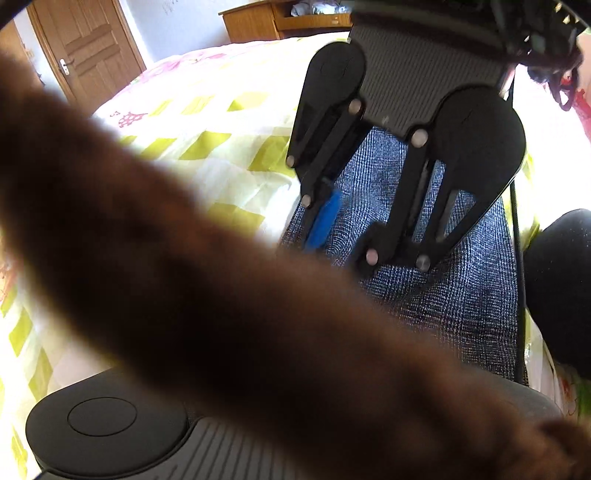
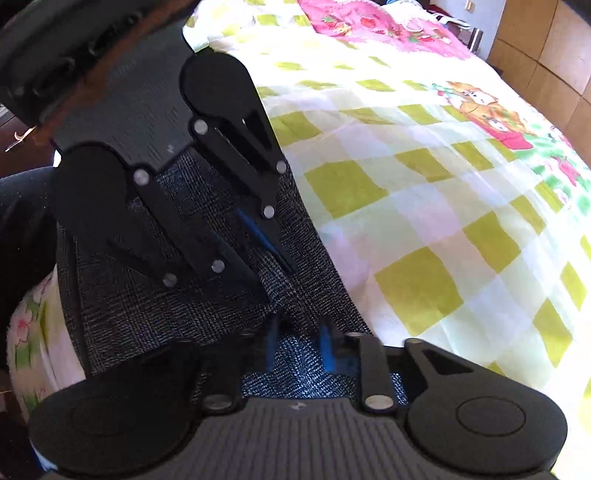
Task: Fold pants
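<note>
The pants (image 1: pixel 461 295), a blue-grey tweed weave, lie as a narrow folded strip on the bed. In the right wrist view the pants (image 2: pixel 147 314) run from the lower middle up to the left. My right gripper (image 2: pixel 299 350) is shut on a raised bit of the cloth between its blue pads. My left gripper (image 2: pixel 279 282) points back at it from the upper left, its fingers drawn together on the cloth. In the left wrist view, the right gripper (image 1: pixel 338 251) faces the camera. A blurred brown shape (image 1: pixel 184 277) hides my left fingers; only the housing (image 1: pixel 103 417) shows.
The bed sheet (image 2: pixel 443 221) has green and white checks with pink cartoon prints and spreads wide to the right. A person's dark-clothed leg (image 1: pixel 557 288) is beside the pants. A wooden door (image 1: pixel 88 48) and a wooden cabinet (image 1: pixel 258 18) stand beyond the bed.
</note>
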A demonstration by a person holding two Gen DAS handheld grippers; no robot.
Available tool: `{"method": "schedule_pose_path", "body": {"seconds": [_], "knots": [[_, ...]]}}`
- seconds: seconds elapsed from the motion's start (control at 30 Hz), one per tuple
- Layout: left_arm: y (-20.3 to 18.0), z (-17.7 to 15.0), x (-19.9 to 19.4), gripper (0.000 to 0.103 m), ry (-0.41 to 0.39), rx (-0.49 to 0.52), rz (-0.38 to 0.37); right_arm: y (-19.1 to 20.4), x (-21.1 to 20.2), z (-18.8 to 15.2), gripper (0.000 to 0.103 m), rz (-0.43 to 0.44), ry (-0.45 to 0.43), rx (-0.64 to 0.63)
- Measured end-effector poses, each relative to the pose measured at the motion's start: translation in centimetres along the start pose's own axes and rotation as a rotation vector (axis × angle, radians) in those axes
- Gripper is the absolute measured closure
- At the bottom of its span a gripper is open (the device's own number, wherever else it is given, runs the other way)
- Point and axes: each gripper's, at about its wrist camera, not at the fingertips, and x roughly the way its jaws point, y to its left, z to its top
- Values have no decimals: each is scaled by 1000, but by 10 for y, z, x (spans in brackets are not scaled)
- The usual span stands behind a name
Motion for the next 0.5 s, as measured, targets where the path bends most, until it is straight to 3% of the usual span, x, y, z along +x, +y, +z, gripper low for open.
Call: {"method": "schedule_pose_path", "body": {"seconds": [0.13,0.17,0.23,0.37,0.5], "knots": [[-3,3,-8,88,-23,17,16,-5,2,3,61,27,-17,19],[-4,2,-12,88,-33,21,27,-4,-1,4,70,15,-17,31],[-2,2,-17,88,-54,10,44,-1,-10,7,79,12,-28,69],[4,2,-15,88,-80,-15,95,6,-18,13,80,-70,-72,98],[11,-2,11,86,-14,-38,163,11,10,9,78,-195,-104,168]]}}
